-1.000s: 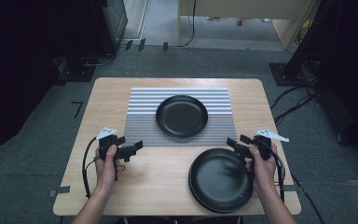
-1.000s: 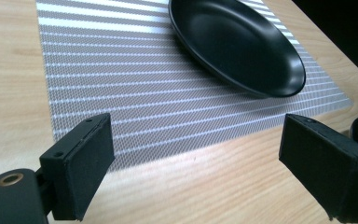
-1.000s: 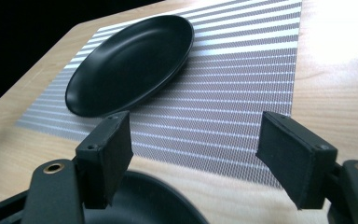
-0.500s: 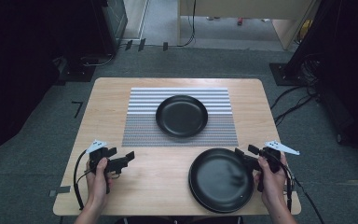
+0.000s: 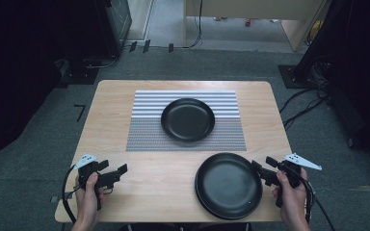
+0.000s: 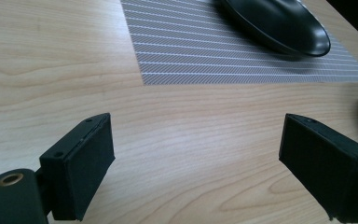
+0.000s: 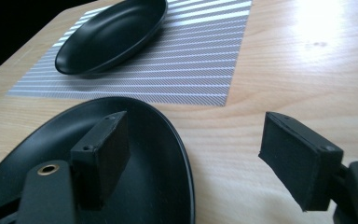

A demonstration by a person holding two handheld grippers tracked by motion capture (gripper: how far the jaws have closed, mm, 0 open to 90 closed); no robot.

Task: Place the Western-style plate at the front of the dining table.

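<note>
Right gripper [image 5: 262, 172] jaws wide, nothing held, one jaw over the rim of the near black plate [image 5: 229, 185] (table's near right). Left gripper [image 5: 118, 173] jaws wide, empty, above bare table [image 5: 164, 163]; second plate [image 5: 188, 119] sits on striped mat [image 5: 144, 130]

Two black plates [image 5: 229, 185], grey white-striped mat [image 5: 144, 127], pale wood table [image 5: 111, 101].

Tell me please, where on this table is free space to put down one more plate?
The widest bare wood lies between the left gripper and the near plate, below the striped mat. A narrower strip runs along the table's left edge beside the mat. The right front is crowded: the near plate sits there with the right gripper at its rim. The far plate occupies the mat's middle.
</note>
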